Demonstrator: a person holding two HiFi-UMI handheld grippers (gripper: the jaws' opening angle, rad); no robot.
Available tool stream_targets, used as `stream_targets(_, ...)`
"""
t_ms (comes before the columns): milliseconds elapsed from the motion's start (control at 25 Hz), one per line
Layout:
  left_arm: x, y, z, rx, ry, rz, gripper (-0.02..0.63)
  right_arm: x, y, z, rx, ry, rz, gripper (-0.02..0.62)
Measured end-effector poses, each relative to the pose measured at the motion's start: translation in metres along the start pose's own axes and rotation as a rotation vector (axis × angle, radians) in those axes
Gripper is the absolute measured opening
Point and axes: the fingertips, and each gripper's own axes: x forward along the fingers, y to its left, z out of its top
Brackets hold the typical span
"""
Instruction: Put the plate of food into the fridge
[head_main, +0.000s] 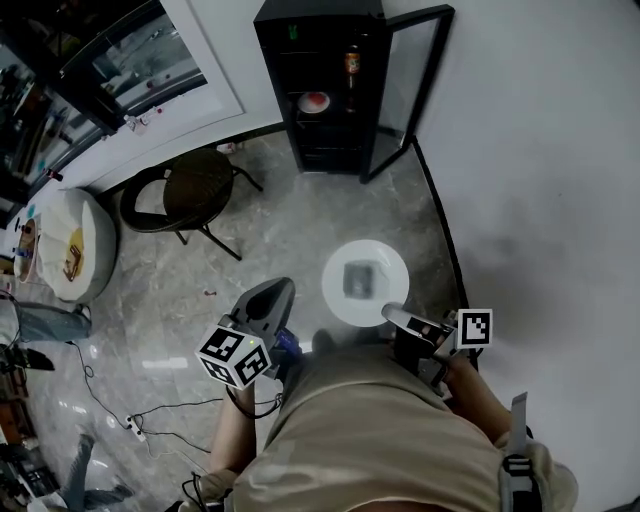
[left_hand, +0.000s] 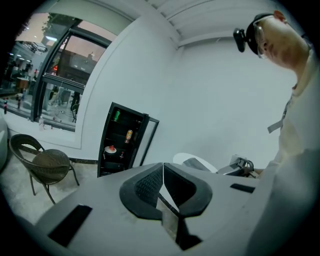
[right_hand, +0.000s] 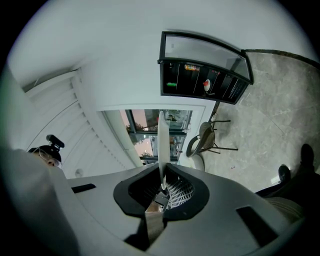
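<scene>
Currently the round white plate (head_main: 340, 300) is off any tabletop, carried level above the grey marble floor (head_main: 280, 230). A pale grey portion of food (head_main: 360, 280) sits at its centre. The right gripper (head_main: 392, 313) pinches the plate by its near right rim; the right gripper view shows the rim edge-on, clamped between the pads. The left gripper (head_main: 272, 290) is just beside the plate on its left. Its jaws are pressed together with nothing between them.

The tall black fridge (head_main: 275, 80) stands against the white wall, straight ahead of the plate and well apart from it. Its glass door (head_main: 405, 90) is swung open to the right, so the opening faces the person. A middle shelf already bears a small dish with a red item (head_main: 313, 102), and an amber bottle (head_main: 352, 65) stands on the shelf above.

Judgement: the plate is in transit and not yet stored. The plate extends forward and left from the right gripper, so its free edge would enter the fridge first. The right hand alone bears the load. A one-sided rim grip risks tilting and the food sliding.
</scene>
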Motion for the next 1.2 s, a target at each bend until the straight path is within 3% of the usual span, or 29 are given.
stream_targets(720, 0.041, -0.050, 0.001, 0.052, 0.007, 0.058, 0.012, -0.036, -0.005, 0.034, -0.005, 0.070, 0.040, 0.029)
stream_targets(1200, 0.036, -0.044, -0.006, 0.030, 0.011, 0.081, 0.012, -0.027, -0.013, 0.028, -0.013, 0.110, 0.049, 0.029)
